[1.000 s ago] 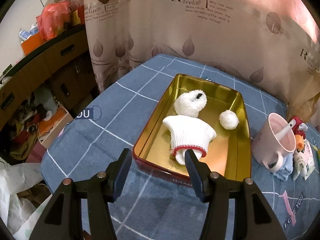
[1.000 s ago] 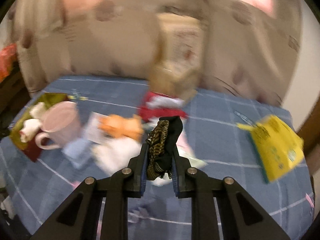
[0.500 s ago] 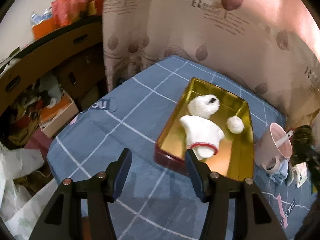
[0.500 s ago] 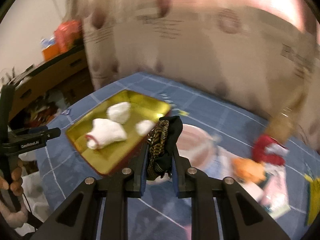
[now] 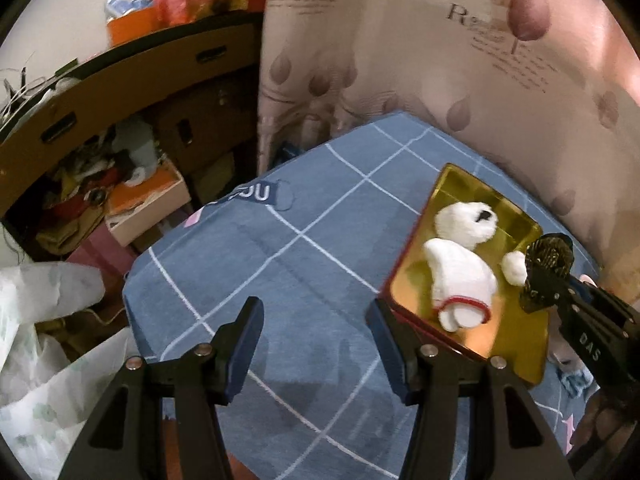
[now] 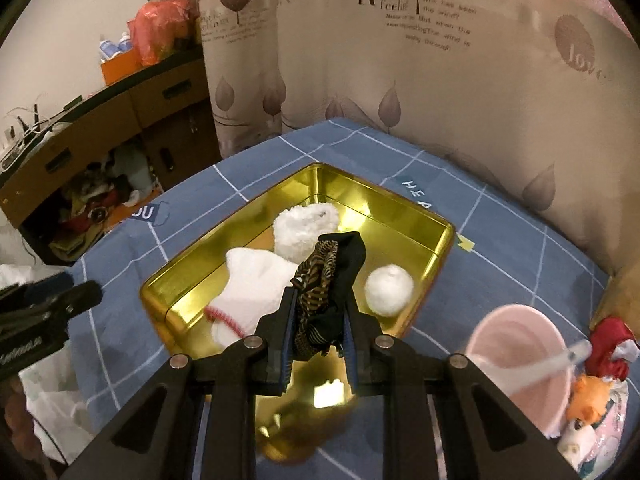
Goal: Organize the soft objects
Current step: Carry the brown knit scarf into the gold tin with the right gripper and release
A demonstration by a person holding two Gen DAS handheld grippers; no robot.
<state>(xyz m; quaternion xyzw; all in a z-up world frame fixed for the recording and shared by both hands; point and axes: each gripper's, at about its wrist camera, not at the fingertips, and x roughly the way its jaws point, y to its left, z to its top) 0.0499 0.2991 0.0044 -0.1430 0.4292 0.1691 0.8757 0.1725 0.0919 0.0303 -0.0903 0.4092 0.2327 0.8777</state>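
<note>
— Black-and-gold cloth (image 6: pixel 326 300) sits clamped between the right gripper's (image 6: pixel 320 336) jaws, bunched and sticking up past the tips. Where is it relative to the tin?

— Over the near end of the gold tin (image 6: pixel 404 208). In the right wrist view the sock (image 6: pixel 256 280) lies at about 10 o'clock from the cloth, the fluffy piece (image 6: pixel 304 228) at 12, the pompom (image 6: pixel 388 288) at 2. All three are already inside.

— And the left gripper (image 5: pixel 316 336)?

— Jaws apart, holding nothing, over bare blue tablecloth (image 5: pixel 280 280), with the tin at its 2 o'clock.

— So which step is this?

— I'd judge the carry is ending and the drop is due. The next move calls for lowering into the free floor near the pompom, then parting the jaws; cloth may cling to a pad.

— Anything outside?

— A pink cup (image 6: pixel 520 356) at 4 o'clock, toys beyond it.
</note>
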